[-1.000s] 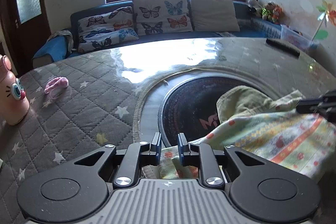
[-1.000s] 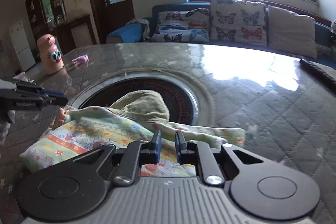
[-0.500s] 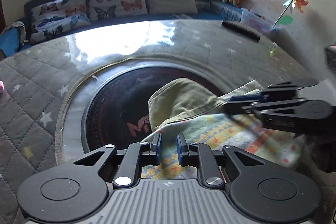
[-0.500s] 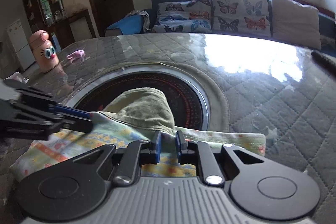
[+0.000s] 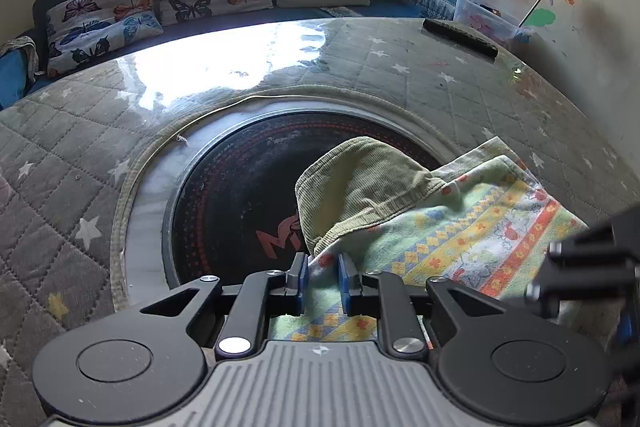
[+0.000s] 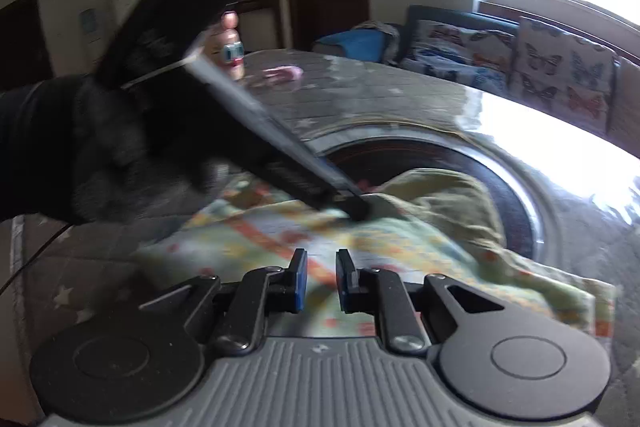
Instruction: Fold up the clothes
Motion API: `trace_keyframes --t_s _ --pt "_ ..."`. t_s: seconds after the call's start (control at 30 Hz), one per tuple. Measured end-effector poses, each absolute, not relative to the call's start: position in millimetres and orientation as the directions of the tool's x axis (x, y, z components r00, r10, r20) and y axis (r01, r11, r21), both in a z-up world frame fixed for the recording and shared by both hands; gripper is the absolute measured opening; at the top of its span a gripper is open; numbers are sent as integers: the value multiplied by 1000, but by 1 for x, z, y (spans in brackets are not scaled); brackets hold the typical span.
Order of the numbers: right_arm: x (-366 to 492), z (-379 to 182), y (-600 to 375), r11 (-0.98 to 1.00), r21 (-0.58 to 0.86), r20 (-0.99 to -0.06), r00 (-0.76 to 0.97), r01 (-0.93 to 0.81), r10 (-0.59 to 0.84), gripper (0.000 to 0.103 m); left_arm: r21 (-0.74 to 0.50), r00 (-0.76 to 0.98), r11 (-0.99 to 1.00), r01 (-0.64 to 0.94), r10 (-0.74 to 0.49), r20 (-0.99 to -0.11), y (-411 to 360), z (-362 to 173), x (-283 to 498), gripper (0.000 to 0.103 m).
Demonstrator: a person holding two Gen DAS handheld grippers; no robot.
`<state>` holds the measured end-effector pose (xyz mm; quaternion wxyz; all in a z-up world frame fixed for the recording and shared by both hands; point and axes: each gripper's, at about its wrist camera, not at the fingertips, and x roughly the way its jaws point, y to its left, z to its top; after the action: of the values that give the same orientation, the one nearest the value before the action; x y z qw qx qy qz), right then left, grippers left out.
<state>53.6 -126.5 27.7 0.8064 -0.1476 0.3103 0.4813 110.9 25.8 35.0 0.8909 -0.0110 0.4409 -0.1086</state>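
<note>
1. Patterned garment [image 5: 480, 223] lies on the quilted counter [image 5: 80, 155], part over the dark round inset [image 5: 232, 195]; olive ribbed part [image 5: 360, 183] flops onto the inset.
2. Left hand-held gripper [image 5: 320, 273]: jaws a narrow gap apart w/ garment edge between; looks pinched, but contact not clear.
3. Right hand-held gripper [image 6: 321, 273]: narrow gap, over the cloth [image 6: 280, 243]; can't tell if fabric is caught.
4. Key relation: cloth lies ahead of both, long axis running left gripper → right, across the counter. Left sits at the olive end, so nearer the fold start.
5. Hard to see: right view blurred; near hem hidden under gripper bodies; gloved hand [image 6: 80, 155] covers left side.
</note>
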Motion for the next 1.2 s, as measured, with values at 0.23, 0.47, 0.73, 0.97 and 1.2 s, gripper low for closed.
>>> trace_keyframes --t_s 0.23,0.47,0.73,0.97,1.2 --pt "9 23 -100 370 6 -628 284 -929 724 15 -116 592 977 179 -201 -781 25 35 110 19" --pt "-10 21 -91 338 22 -627 251 -941 737 15 -115 611 982 153 -185 -770 25 34 105 19" --pt "-5 42 -154 492 53 -601 366 -869 711 16 -137 674 983 118 -181 -716 24 49 73 19" --pt "14 39 -199 643 57 -610 484 -763 628 16 -142 707 974 179 -228 -670 -1 53 30 19" --pt "21 28 -239 717 62 -639 525 -694 563 16 -132 689 976 176 -218 -691 -13 33 11 19"
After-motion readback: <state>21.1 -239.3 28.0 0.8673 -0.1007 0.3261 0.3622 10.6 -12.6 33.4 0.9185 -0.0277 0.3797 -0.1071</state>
